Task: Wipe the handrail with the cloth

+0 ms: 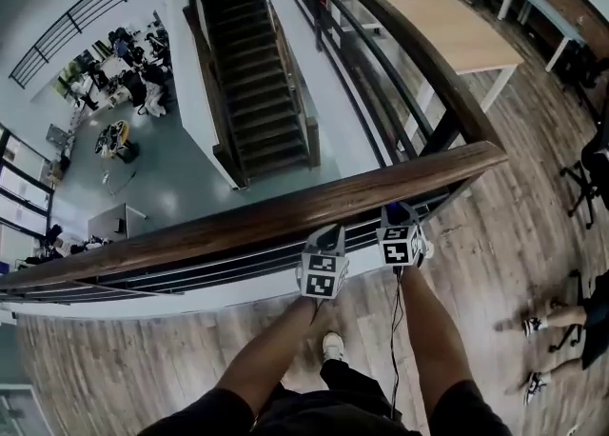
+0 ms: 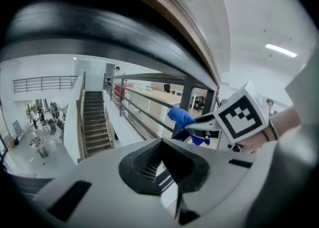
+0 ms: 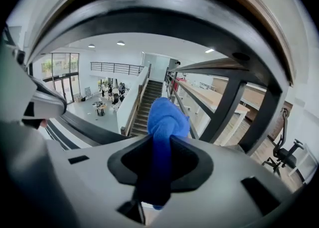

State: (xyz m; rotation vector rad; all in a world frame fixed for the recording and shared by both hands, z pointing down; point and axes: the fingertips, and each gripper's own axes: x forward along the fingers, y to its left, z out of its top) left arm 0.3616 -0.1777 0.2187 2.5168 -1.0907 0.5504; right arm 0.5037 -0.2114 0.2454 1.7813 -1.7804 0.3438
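Observation:
The brown wooden handrail (image 1: 285, 210) runs across in front of me on black metal rails. Both grippers sit close together just under its near side, pointing up at it. My right gripper (image 1: 398, 220) is shut on a blue cloth (image 3: 167, 120), whose bunched end sticks out past the jaws toward the rail's underside (image 3: 259, 13). My left gripper (image 1: 326, 239) is beside it on the left, shut with nothing between its jaws (image 2: 164, 167). In the left gripper view the cloth (image 2: 180, 117) shows in the right gripper (image 2: 199, 125) under the handrail (image 2: 164, 8).
Beyond the rail a staircase (image 1: 252, 82) drops to a lower floor with people and desks (image 1: 124, 72). A long wooden table (image 1: 447, 25) stands along the side railing. An office chair (image 1: 585, 182) and a seated person's feet (image 1: 538, 329) are at the right.

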